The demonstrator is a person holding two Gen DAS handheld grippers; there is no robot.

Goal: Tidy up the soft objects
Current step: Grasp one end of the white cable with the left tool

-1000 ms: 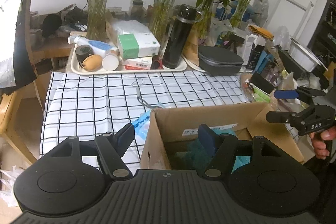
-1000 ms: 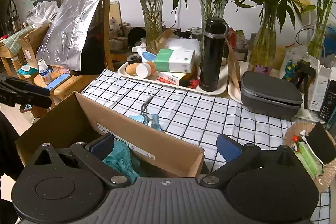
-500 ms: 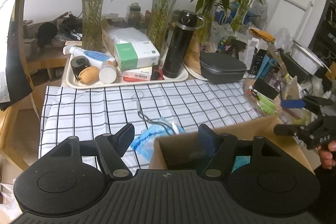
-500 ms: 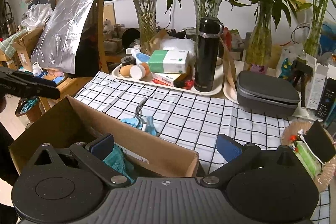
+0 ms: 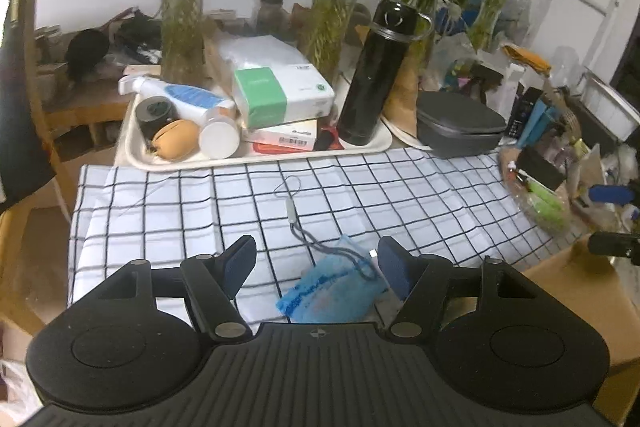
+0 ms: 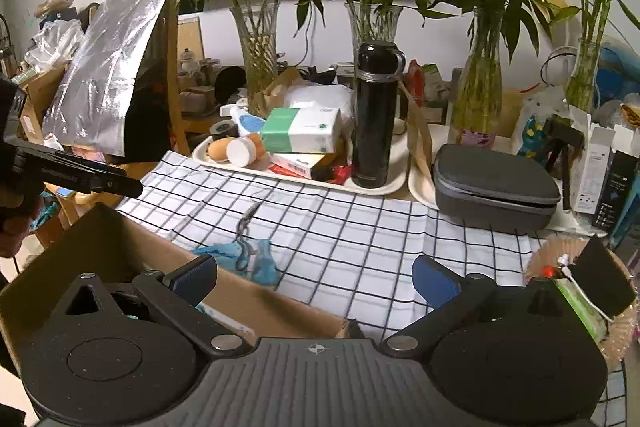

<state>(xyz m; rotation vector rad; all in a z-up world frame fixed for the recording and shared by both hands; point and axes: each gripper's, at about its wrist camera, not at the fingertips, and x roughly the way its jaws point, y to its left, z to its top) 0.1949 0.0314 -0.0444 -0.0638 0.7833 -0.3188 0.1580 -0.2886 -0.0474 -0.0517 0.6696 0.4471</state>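
A blue fuzzy pouch (image 5: 332, 289) with a grey cord lies on the checked cloth (image 5: 200, 211). My left gripper (image 5: 318, 261) is open and empty, its jaws either side of the pouch and just above it. The pouch also shows in the right wrist view (image 6: 248, 259), just beyond the cardboard box (image 6: 104, 247). My right gripper (image 6: 316, 277) is open and empty, hovering over the box's near right corner. The box's flap shows at the right of the left wrist view (image 5: 576, 287). What lies inside the box is mostly hidden.
A white tray (image 5: 256, 157) with a tissue box, bottles and a black flask (image 5: 372, 75) stands at the back. A grey zip case (image 5: 456, 125) sits right of it. A basket of small items (image 6: 584, 291) is at the right edge. Glass vases with bamboo line the wall.
My left gripper has moved left, off the box, and now sits over the blue pouch. My right gripper has shifted slightly forward over the box corner. Both stay open.
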